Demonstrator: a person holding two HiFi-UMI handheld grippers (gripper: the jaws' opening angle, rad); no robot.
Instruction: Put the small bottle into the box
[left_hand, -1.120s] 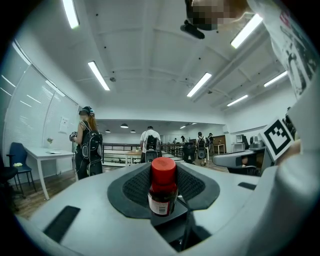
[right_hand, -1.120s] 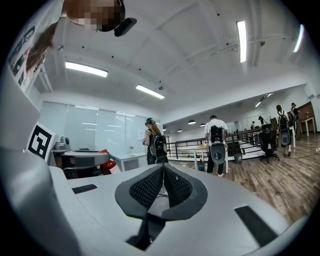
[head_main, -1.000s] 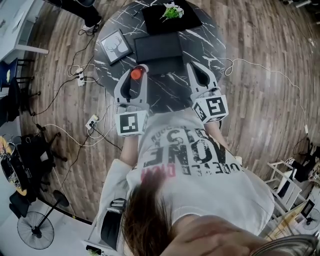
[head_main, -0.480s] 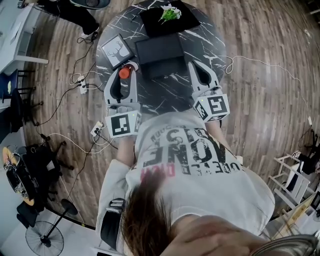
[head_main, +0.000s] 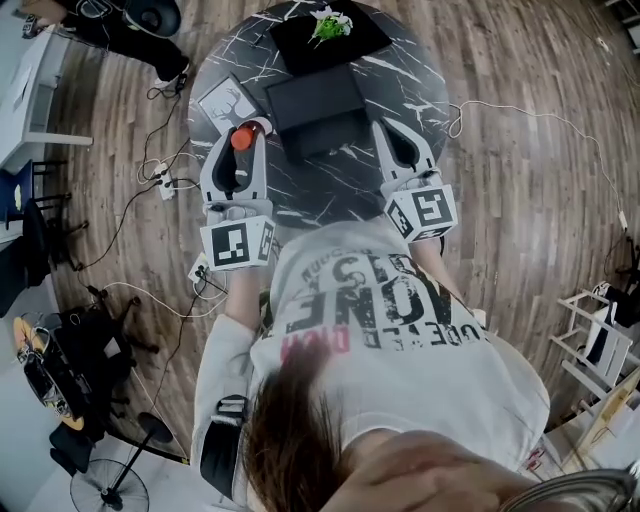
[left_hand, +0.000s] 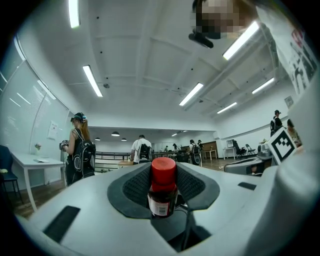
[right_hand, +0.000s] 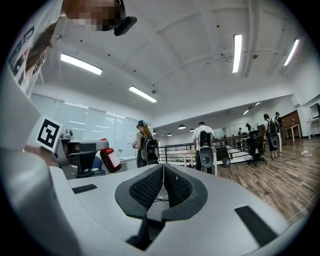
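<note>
The small bottle (head_main: 241, 137), dark with a red cap, is held upright between the pads of my left gripper (head_main: 240, 150), above the left edge of the round black marble table (head_main: 400, 75). In the left gripper view the bottle (left_hand: 162, 192) fills the gap of the left gripper (left_hand: 163, 172). The black box (head_main: 318, 105) lies open on the table, to the right of the bottle. My right gripper (head_main: 388, 135) hovers at the box's right side. Its pads meet with nothing between them in the right gripper view (right_hand: 163, 170), where the bottle (right_hand: 110, 159) shows at the left.
A framed picture (head_main: 225, 100) lies on the table left of the box. A black tray with a green plant (head_main: 328, 28) sits at the far side. Cables and a power strip (head_main: 165, 180) trail on the wooden floor. People with backpacks (left_hand: 80, 150) stand in the room.
My left gripper has carried the bottle leftward, away from the box's front edge, to the table's left rim. The right gripper has hardly moved.
</note>
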